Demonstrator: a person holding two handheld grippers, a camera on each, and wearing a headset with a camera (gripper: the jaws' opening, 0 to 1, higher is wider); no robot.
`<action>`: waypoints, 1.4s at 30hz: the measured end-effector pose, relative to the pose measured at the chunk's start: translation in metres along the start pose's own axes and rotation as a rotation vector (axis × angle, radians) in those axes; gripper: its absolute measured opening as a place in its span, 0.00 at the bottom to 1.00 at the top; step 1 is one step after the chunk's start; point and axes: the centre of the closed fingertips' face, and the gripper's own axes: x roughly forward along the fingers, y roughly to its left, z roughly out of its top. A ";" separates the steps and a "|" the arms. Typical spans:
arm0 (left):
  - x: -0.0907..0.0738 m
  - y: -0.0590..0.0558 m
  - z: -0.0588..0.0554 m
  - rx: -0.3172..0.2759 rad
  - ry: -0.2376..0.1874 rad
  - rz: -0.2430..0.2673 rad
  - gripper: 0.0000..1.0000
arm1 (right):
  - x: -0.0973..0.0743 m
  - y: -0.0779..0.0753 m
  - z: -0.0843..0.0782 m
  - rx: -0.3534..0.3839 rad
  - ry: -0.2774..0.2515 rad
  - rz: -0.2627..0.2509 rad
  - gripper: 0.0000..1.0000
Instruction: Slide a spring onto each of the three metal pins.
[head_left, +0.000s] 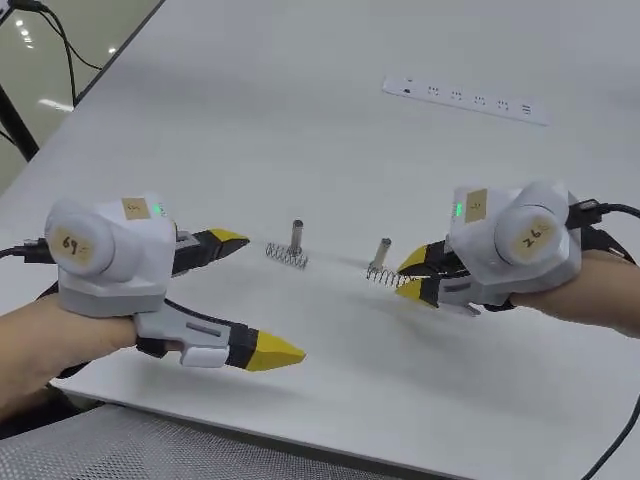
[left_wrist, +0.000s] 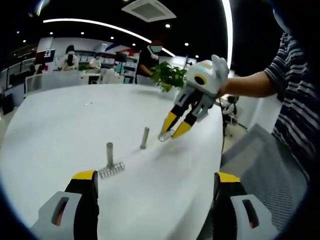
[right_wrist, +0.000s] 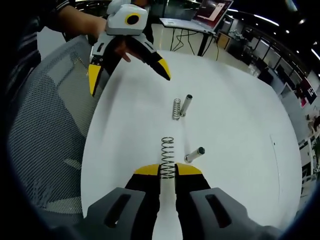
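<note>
Two short metal pins (head_left: 297, 236) (head_left: 382, 252) stand upright on the white table (head_left: 300, 120). A loose spring (head_left: 287, 255) lies at the foot of the left pin. My right gripper (head_left: 412, 277) is shut on a second spring (head_left: 385, 277), which sticks out from its tips beside the right pin. In the right gripper view that spring (right_wrist: 167, 155) juts forward between the yellow tips (right_wrist: 168, 171), just left of a pin (right_wrist: 194, 155). My left gripper (head_left: 250, 295) hangs wide open with nothing in it, nearer than the left pin (left_wrist: 109, 154).
A white power strip (head_left: 465, 98) lies at the far right of the table. A grey mesh chair (head_left: 150, 445) sits below the table's near edge. In the left gripper view a person's striped sleeve (left_wrist: 292, 75) reaches in from the right.
</note>
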 end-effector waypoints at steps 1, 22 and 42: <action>0.001 -0.001 0.000 0.002 0.000 -0.003 0.93 | -0.002 0.001 0.000 0.000 -0.003 -0.001 0.07; 0.026 -0.020 0.020 0.068 -0.007 -0.155 0.66 | -0.009 0.024 0.000 -0.033 0.001 -0.003 0.07; 0.070 -0.047 0.030 0.178 0.024 -0.287 0.30 | -0.011 0.028 0.010 -0.059 -0.002 -0.009 0.07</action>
